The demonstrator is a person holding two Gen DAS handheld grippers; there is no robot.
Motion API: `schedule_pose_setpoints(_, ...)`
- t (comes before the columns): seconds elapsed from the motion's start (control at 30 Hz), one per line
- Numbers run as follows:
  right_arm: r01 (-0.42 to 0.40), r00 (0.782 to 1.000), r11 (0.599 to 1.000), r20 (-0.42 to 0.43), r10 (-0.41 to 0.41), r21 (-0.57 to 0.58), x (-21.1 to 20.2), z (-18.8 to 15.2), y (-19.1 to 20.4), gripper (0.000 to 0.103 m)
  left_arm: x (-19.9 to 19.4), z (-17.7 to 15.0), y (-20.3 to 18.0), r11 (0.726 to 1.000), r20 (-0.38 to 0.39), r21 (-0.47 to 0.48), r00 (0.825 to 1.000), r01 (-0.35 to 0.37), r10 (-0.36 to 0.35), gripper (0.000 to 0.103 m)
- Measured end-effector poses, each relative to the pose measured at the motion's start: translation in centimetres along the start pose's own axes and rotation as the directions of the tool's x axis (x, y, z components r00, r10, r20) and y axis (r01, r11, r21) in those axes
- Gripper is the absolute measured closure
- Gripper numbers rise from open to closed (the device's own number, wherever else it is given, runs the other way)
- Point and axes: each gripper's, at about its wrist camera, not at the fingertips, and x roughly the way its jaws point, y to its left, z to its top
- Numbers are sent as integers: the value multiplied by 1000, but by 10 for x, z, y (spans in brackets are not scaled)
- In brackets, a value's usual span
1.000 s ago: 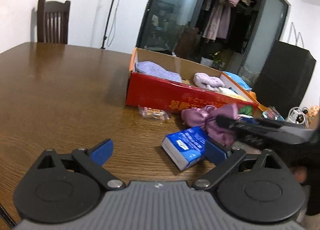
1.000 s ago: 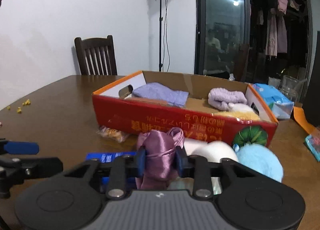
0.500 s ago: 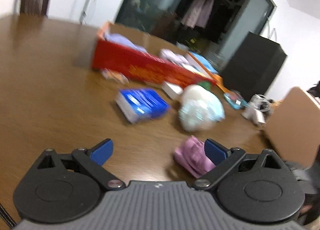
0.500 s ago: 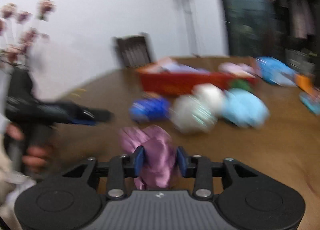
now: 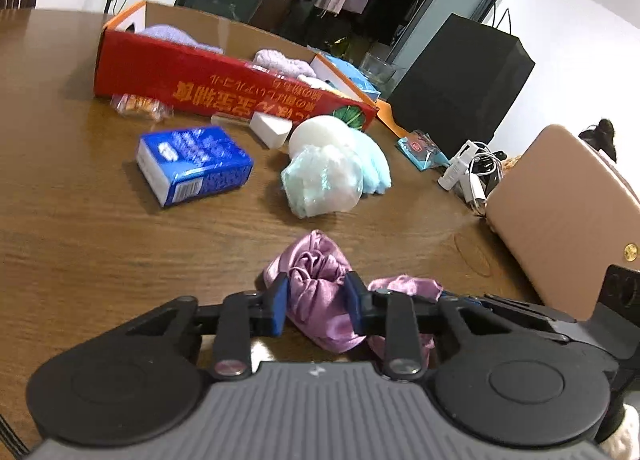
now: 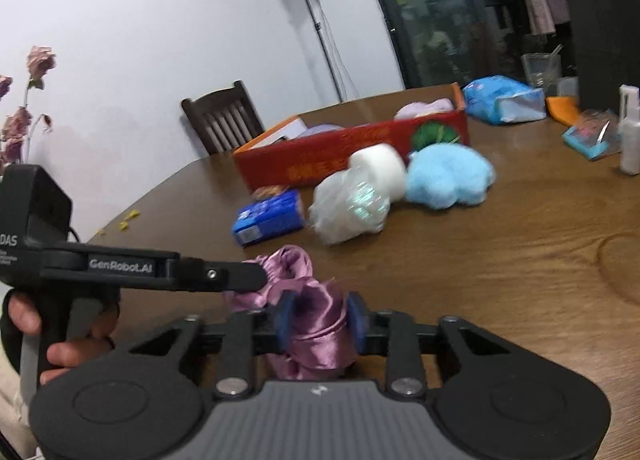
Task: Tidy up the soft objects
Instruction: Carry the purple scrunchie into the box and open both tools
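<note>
A: Entry. Desk carries the red cardboard box far ahead of both claws. Between box and claws: blue packet, white and pale-blue soft bundle.

B: Task item?

A: Purple satin cloth, bunched, low over the desk edge nearest the person, directly between the two claws. Left claw has just been closing and now pinches one bunch of it between its blue pads. Right claw has also just narrowed; its pads press on the other bunch. In the right wrist view the left claw's finger comes in from the left and meets the cloth just ahead of the right claw.

B: So both are gripping the same piece.

A: Yes. Judgement: the step is a two-claw hold to spread or fold it before it goes in the box.

B: How to do it well?

A: Keep both pinches firm; satin is slippery. Draw the claws apart evenly so the cloth opens flat rather than twisting. Avoid dragging it on the desk.

B: Orientation?

A: The cloth's long axis runs claw to claw, roughly across the left claw's line of sight. One loose lobe points forward, away from the left claw; a smaller tail lies to its right.
</note>
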Motion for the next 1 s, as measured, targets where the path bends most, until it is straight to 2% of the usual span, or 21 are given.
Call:
schedule_pose_setpoints(0.27,26,1000,1000,1,-26,14,7,2,-2,88,4,2,1,999,15,5,999,35,-35,81)
schedule_pose_setpoints(0.33,21,1000,1000,8,-21,18,6,5,-3,91,-2,9,-1,999,52,34,998,41,-43,82)
schedule_pose_setpoints(0.47,-1,998,998,59,5,-59,7,37,5,94,-19,46,-3,993,158,105,984,60,-77,83)
schedule_pose_setpoints(0.53,-18,995,993,94,29,-115,13,67,10,94,-26,85,2,991,209,122,975,48,-73,83)
schedule_pose_setpoints(0.67,-21,987,963,146,63,-268,54,156,23,94,-18,175,15,988,280,150,960,-38,-5,83)
schedule_pose_setpoints(0.77,-15,993,949,104,50,-316,118,222,23,94,19,239,51,990,243,92,967,-103,78,83)
schedule_pose_setpoints(0.87,-26,1000,957,1,28,-290,200,271,11,94,67,276,89,979,171,56,968,-194,182,83)
schedule_pose_setpoints(0.9,-18,999,959,-44,5,-283,232,283,6,94,82,281,97,968,128,61,963,-245,235,82)
schedule_pose_setpoints(0.93,-24,996,964,-85,1,-266,253,289,3,94,98,283,98,948,81,112,953,-299,291,82)
schedule_pose_setpoints(0.97,-35,991,967,-136,1,-252,275,293,0,94,110,281,96,918,66,179,935,-355,348,80)
schedule_pose_setpoints(1.0,-38,983,971,-181,-6,-238,296,294,-3,94,119,279,93,888,69,225,915,-402,397,73)
